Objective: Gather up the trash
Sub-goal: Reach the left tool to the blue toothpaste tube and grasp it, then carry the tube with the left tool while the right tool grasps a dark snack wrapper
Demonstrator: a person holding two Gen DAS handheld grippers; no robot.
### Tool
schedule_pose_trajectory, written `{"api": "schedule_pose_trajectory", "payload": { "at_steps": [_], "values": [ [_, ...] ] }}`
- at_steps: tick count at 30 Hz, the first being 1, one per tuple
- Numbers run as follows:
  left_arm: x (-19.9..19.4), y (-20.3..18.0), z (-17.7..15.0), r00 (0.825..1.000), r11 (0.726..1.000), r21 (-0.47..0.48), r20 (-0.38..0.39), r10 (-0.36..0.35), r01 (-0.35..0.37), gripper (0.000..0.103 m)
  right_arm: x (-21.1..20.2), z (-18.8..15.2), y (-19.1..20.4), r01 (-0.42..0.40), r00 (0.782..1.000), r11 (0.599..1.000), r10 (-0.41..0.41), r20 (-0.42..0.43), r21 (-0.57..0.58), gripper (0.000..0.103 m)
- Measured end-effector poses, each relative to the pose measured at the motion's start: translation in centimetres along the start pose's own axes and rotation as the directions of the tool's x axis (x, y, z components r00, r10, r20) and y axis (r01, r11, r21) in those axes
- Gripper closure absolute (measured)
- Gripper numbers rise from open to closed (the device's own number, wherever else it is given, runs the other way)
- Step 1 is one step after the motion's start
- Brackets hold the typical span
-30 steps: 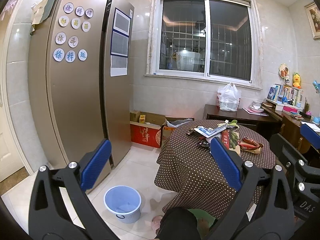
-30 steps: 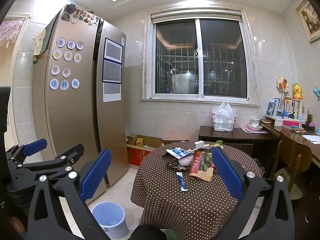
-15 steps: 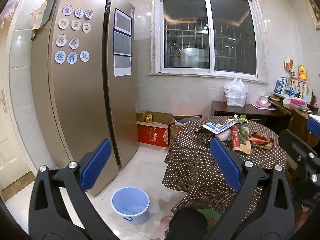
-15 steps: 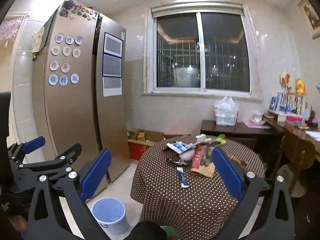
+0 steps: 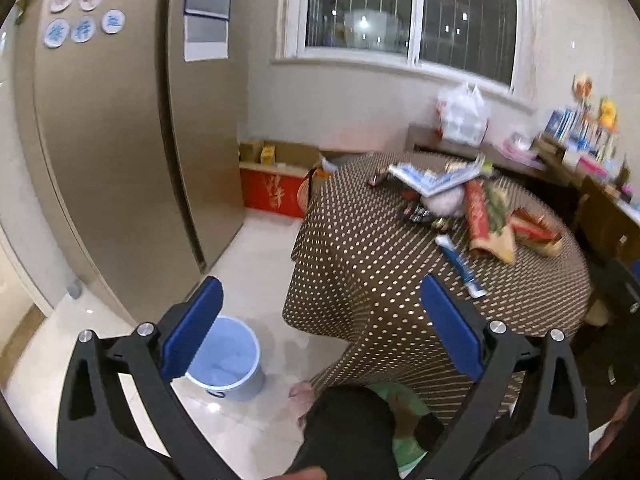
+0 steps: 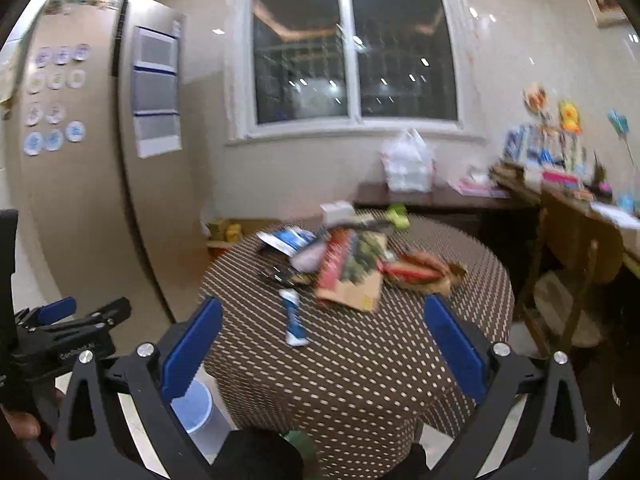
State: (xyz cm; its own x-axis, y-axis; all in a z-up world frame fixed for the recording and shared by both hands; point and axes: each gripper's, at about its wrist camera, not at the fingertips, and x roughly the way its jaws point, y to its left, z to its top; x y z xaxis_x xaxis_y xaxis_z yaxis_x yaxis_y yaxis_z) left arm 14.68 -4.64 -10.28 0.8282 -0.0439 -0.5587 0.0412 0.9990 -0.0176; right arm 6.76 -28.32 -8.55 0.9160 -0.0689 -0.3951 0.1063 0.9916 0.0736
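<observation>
A round table with a brown dotted cloth (image 5: pixel 380 280) (image 6: pixel 360 360) carries a heap of trash: a blue and white tube (image 5: pixel 460 264) (image 6: pixel 293 316), a red and green wrapper (image 5: pixel 486 220) (image 6: pixel 352 272), a blue and white packet (image 5: pixel 432 176) (image 6: pixel 286 238) and small dark wrappers (image 5: pixel 418 213). A light blue bin (image 5: pixel 224 356) (image 6: pixel 196 408) stands on the floor left of the table. My left gripper (image 5: pixel 320 328) is open and empty, above the floor near the table's edge. My right gripper (image 6: pixel 322 350) is open and empty over the table's near side.
A tall steel fridge (image 5: pixel 120 140) stands at the left. Cardboard boxes (image 5: pixel 276 184) sit under the window. A dark sideboard with a white plastic bag (image 5: pixel 462 114) and a wooden chair (image 6: pixel 568 272) stand at the right. The person's knee (image 5: pixel 348 424) shows below.
Both grippers have moved forward and tilted down toward the table, so table and bin look nearer. Both stay open and empty. The views are motion blurred.
</observation>
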Motion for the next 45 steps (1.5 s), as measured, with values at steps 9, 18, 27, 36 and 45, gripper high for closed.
{"api": "schedule_pose_trajectory", "payload": {
  "at_steps": [9, 18, 27, 36, 45],
  "values": [
    [6.2, -4.8, 0.6, 0.982, 0.989, 0.020, -0.123, -0.143, 0.146, 0.006, 5.6, -1.1, -3.4, 0.110, 0.991, 0.994, -0.109, -0.078, 0.020, 0.004],
    [11.8, -12.1, 1.6, 0.956, 0.975, 0.065, -0.217, -0.196, 0.214, 0.014, 9.5, -1.2, -7.3, 0.151, 0.982, 0.984, -0.138, -0.132, 0.098, 0.004],
    [15.8, -15.5, 1.0, 0.932, 0.970, 0.096, -0.311, -0.186, 0.226, 0.056, 12.8, -1.0, -8.1, 0.140, 0.978, 0.985, -0.121, -0.173, 0.102, 0.004],
    [15.0, -10.2, 2.2, 0.953, 0.973, 0.013, -0.209, -0.221, 0.229, 0.091, 16.1, 0.2, -4.7, 0.018, 0.977, 0.999, -0.009, -0.214, 0.039, 0.004],
    [15.6, -3.7, 4.4, 0.986, 0.992, -0.085, -0.133, -0.104, 0.093, 0.091, 19.8, 2.4, 4.3, -0.150, 0.960, 0.973, 0.102, -0.261, -0.173, 0.005]
  ]
}}
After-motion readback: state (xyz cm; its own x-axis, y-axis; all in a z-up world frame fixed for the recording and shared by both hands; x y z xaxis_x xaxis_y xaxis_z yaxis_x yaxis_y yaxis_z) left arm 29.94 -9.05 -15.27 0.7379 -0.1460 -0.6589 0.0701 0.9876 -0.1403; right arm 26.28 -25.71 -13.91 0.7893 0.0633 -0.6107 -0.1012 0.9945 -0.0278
